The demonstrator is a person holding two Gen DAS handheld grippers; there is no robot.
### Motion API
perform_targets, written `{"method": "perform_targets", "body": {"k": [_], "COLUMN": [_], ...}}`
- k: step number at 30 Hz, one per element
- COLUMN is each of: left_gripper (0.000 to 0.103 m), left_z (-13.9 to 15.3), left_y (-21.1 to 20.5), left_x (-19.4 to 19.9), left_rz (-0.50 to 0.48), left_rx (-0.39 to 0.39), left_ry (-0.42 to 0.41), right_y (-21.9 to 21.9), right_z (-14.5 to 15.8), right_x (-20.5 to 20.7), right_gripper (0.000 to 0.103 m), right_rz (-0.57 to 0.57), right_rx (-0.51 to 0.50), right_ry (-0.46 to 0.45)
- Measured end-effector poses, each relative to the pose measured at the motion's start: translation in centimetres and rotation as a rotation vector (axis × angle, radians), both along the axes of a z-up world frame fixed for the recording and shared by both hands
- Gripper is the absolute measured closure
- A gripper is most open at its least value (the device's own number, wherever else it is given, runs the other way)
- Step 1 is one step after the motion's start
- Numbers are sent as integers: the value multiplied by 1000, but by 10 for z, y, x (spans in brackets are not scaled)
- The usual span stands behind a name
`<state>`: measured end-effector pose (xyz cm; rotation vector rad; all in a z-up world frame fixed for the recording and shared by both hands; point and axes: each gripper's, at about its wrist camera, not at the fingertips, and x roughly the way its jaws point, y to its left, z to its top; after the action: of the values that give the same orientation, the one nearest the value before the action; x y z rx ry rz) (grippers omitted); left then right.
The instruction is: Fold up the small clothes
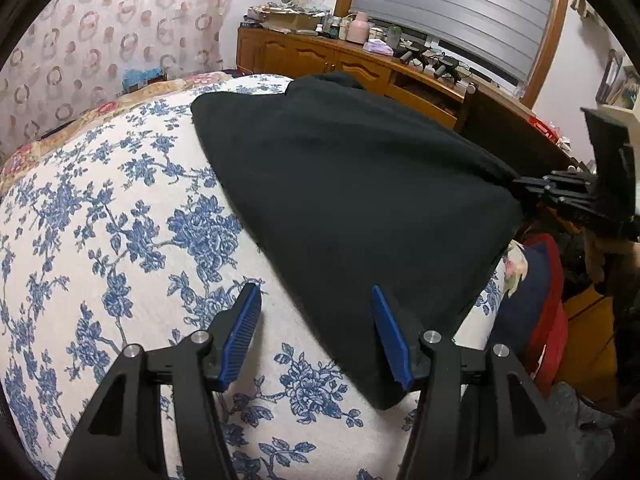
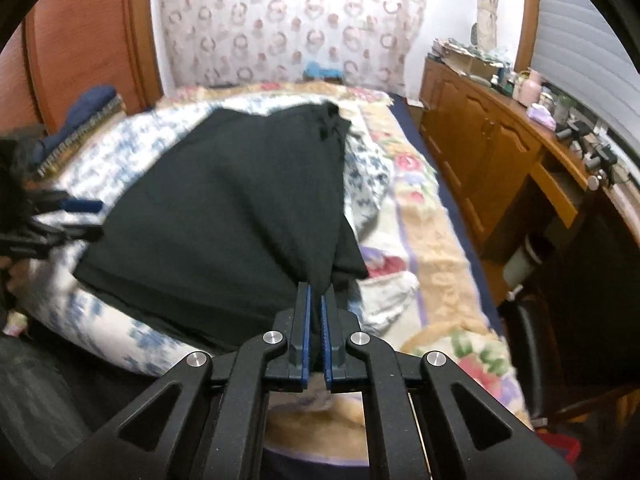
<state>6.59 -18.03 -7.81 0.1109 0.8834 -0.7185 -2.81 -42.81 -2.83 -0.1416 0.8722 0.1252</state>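
Note:
A black garment lies spread on a white cushion with blue flowers. My left gripper is open just above the cushion; its right finger rests at the garment's near edge. My right gripper is shut on a corner of the black garment and lifts that corner off the bedding. The right gripper also shows at the right edge of the left wrist view, pinching the cloth. The left gripper shows at the left of the right wrist view.
The cushion sits on a bed with a floral blanket. A wooden dresser with bottles and clutter runs along the window side. A patterned curtain hangs behind. A red and navy item lies beside the cushion.

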Motion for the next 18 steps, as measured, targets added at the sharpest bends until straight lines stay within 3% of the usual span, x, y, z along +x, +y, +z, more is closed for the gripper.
{"method": "perform_targets", "body": {"k": [7,10,11,13,16,18], "left_gripper": [46,48,52,77,93,97], "left_z": [-6,-5,-5,-5,-2,8], "left_y": [-2,-3,-3,-4,-8,-7], "left_x": [-8,-14,-16,-18,-19,-19], "left_rz": [-25,-31,-35,-54,-82,-93], "left_rx": [-6,2,-1,-19,-26,-49], "left_ry": [35,28,29,44,60,41], "right_y": [-1,0,1,2,2,8], "right_z": [-8,-2,-1,3,7,10], "right_x": [3,4,4,6,7,7], "right_gripper": [101,92,90,69,56,52], "right_rz": [-14,-32,-38,-46,-42,-24], "right_rx": [5,-6,-17,-29,11,16], "right_ry": [12,-10,-18,-39,-57,-77]}}
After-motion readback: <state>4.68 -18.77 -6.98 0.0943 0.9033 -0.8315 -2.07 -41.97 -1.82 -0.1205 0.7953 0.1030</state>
